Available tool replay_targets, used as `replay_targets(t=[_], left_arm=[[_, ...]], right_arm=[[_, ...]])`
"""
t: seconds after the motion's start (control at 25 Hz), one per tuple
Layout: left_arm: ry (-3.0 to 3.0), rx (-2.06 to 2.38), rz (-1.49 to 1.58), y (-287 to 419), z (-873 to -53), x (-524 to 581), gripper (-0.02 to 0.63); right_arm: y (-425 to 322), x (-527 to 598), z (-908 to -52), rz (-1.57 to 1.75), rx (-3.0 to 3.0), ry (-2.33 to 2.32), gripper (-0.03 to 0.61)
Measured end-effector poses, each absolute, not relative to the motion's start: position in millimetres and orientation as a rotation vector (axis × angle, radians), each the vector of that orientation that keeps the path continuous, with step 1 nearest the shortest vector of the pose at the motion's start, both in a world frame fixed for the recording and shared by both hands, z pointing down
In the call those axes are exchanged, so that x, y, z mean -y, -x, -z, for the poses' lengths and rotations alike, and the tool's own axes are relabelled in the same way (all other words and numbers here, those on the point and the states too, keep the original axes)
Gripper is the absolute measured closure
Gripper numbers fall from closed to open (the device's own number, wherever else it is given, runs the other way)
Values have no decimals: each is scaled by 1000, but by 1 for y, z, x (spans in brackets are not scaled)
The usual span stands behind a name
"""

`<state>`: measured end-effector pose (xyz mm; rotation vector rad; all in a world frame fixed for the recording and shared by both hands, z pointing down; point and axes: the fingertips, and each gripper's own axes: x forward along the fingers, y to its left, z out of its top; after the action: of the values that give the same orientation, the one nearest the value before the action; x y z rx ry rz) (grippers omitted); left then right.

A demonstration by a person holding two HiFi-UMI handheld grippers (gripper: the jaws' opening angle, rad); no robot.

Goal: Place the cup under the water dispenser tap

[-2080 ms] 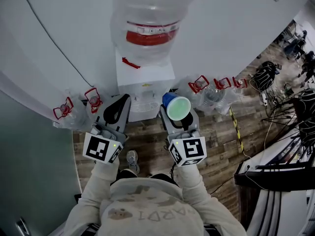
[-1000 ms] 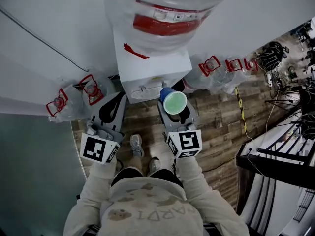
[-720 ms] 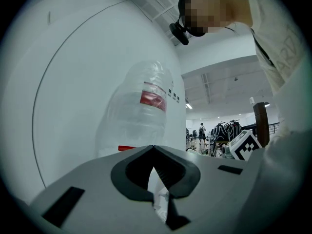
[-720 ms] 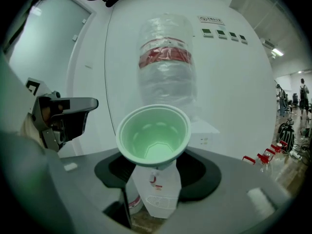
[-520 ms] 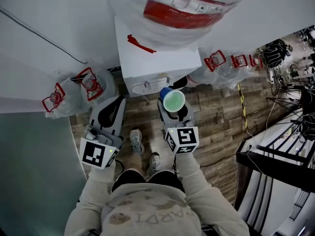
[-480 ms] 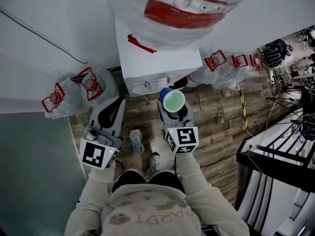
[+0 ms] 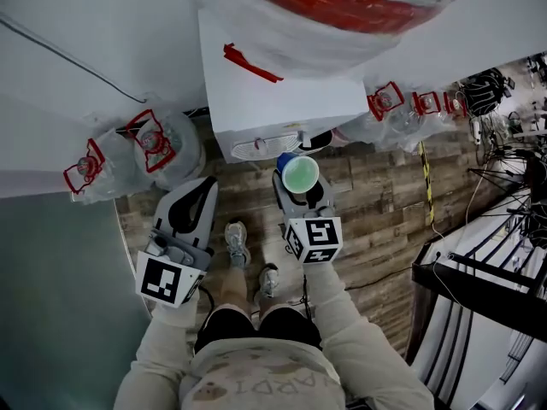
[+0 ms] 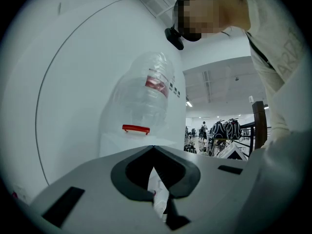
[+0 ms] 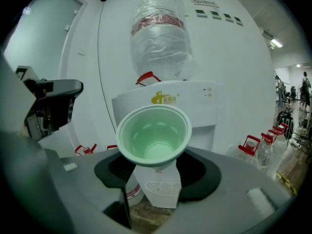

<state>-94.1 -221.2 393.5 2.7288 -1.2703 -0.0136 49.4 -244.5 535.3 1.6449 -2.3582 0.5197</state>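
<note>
While right fingers (image 9: pixel 229 199) clasp the cup (image 9: pixel 153 135) near the dispenser (image 7: pixel 282 101) edge, left fingers (image 8: pixel 87 189) meet.

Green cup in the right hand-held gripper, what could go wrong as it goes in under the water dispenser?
The cup is gripped low by the right hand-held gripper, with its wide rim well above the jaws, so it might tip or slip. That rim could also catch the water dispenser front on the way in. The taps are hard to make out here, so it may end up off-centre.
</note>
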Motion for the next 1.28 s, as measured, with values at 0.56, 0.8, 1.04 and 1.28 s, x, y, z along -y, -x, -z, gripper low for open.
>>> replay_targets(t=[0.56,0.8,1.04,1.28], left_arm=[[-2654,1239,-53,91,-462,209,607],[-2651,1240,-54,92,-481,208,607],[-2657,1247,-56,92,-499,206,609],[-2655,1243,-64,92,-517,202,607]], right_arm=[[-47,260,-621,-578,2308,-1637,313],[-51,269,-648,-579,2283,-1642,313],[-53,277,-681,-573,2251,-1619,314],[-62,285,-711,-606,2208,-1650,313]])
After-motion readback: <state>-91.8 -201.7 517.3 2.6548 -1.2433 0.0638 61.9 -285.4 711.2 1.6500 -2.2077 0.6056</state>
